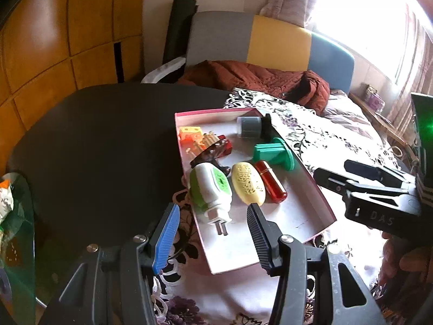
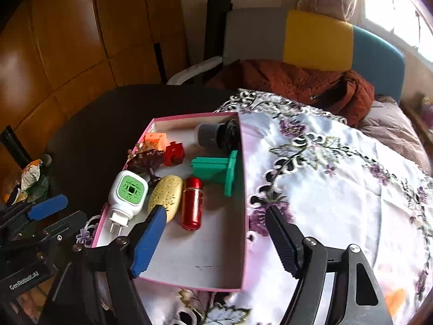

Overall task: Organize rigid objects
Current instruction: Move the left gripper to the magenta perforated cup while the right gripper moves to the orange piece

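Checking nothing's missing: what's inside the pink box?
Pink box holds a plug-in, yellow oval, red cylinder, green spool, grey cap, orange block; items beneath the brown ornament are hidden.

Two wrist views, close above and angled down, left and right of the shared pink box [image 1: 322, 203].

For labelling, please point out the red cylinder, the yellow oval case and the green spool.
red cylinder [image 2: 191, 206], right wrist view, mid body
yellow oval case [image 1: 248, 183], left wrist view, patterned top
green spool [image 2: 213, 168], right wrist view, shaft
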{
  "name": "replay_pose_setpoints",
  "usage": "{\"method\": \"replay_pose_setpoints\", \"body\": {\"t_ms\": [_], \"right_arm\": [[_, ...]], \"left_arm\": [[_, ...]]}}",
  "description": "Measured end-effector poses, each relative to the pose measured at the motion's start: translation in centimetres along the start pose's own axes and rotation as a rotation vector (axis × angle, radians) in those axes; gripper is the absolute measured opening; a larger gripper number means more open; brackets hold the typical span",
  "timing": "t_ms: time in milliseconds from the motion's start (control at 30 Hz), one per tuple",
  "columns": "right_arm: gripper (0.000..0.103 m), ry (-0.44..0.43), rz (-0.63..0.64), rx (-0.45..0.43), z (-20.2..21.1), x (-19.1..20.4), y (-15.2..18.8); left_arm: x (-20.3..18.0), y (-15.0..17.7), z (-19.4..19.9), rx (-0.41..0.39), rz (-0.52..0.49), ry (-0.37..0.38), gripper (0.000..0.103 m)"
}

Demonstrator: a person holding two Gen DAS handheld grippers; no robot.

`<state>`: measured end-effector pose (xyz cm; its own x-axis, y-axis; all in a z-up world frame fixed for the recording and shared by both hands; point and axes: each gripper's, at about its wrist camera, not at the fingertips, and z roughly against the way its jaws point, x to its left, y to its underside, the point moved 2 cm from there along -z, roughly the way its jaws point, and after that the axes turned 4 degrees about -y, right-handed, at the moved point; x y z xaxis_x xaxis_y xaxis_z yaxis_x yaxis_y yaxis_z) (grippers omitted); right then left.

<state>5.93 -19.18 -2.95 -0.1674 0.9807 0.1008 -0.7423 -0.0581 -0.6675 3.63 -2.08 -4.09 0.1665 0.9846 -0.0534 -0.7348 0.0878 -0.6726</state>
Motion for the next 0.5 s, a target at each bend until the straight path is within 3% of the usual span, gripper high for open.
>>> {"method": "replay_pose_setpoints", "body": {"t_ms": [200,500], "right_arm": [[0.085,0.044,-0.05,-0.04,2.3,-3.1,0.2],[0.086,0.193,-0.197,-0.078,6.4,-11.7,1.4]], "left_arm": [[-2.0,-0.2,0.2,-0.005,-0.06,0.036,0.053],[-6.0,-0.6,0.1,-0.003,-0.162,0.107,0.053]]}}
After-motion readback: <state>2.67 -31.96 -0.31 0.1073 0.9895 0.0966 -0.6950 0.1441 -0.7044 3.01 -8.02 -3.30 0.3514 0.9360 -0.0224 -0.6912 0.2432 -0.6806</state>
